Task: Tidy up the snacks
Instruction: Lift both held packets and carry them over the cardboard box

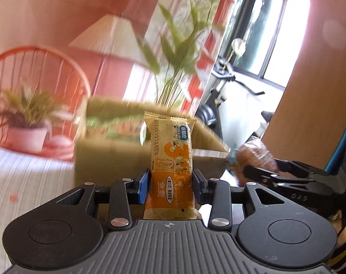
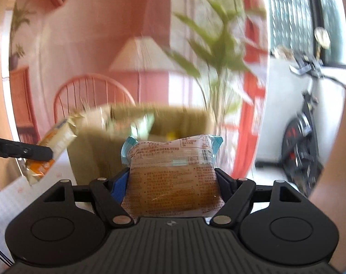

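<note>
Between the blue pads of our left gripper (image 1: pixel 170 186) we hold an orange-and-cream snack bar (image 1: pixel 171 159), upright, its crimped top end pointing away from us and its lower end tucked down against the gripper body. The jaws stand narrow, pressed on both long sides of the wrapper. In our right gripper (image 2: pixel 173 182) we hold a clear packet with a brown cake inside (image 2: pixel 173 178), printed with red text and sealed with pale blue ends; here the jaws stand much wider, closed on the packet's two flanks.

Each view catches the other tool. From the left wrist we see the right gripper's black fingers at the right edge, with the cake packet a brown blur in them. From the right wrist we see the snack bar tilted at the left edge, pinched near its orange end by a black finger.

Ahead of both tools, and blurred, sits an open cardboard box (image 1: pixel 109 150) on a table with a striped cloth (image 1: pixel 29 182); some packets show inside it, though we cannot tell which. Both snacks are in the air, apart from the box. Behind the box we see a leafy plant (image 1: pixel 184 45), a pleated lampshade (image 1: pixel 113 36), an orange chair (image 1: pixel 35 68) and a small potted plant (image 1: pixel 26 118). A bicycle (image 2: pixel 303 141) stands by the window at right.
</note>
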